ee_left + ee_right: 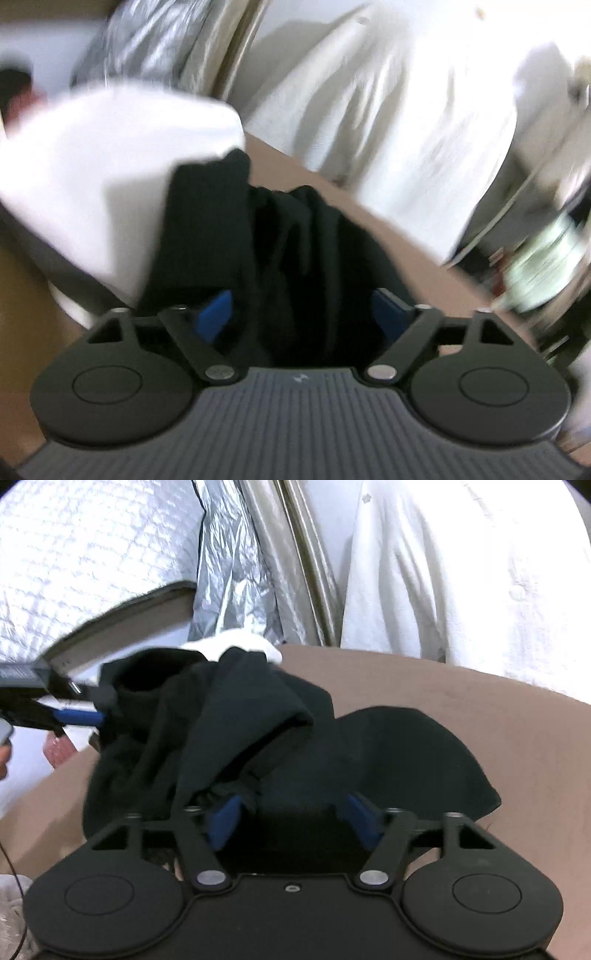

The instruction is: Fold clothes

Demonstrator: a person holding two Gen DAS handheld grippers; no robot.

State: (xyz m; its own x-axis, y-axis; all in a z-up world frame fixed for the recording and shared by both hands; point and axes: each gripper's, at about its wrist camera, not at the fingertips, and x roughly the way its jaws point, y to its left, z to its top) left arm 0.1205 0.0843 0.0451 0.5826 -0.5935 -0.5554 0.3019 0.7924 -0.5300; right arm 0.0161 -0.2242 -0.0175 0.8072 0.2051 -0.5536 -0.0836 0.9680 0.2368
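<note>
A black garment (406,760) lies bunched on the brown table (480,709), its left part heaped up in folds. My right gripper (293,819) stands open over its near edge, with black cloth between the blue pads (225,819) and draped over the left one. The left wrist view is blurred. There the black garment (288,240) fills the gap of my left gripper (303,310), whose blue pads (218,314) stand wide apart. In the right wrist view the left gripper (92,705) reaches the garment's left end, fingertips at the cloth edge.
A white folded pile (110,166) sits on the table just behind and left of the garment, also showing as white cloth (236,644). Large white fabric (461,572) hangs beyond the far table edge. Silver foil sheeting (236,572) is at the back left. A hand (3,760) shows at the left edge.
</note>
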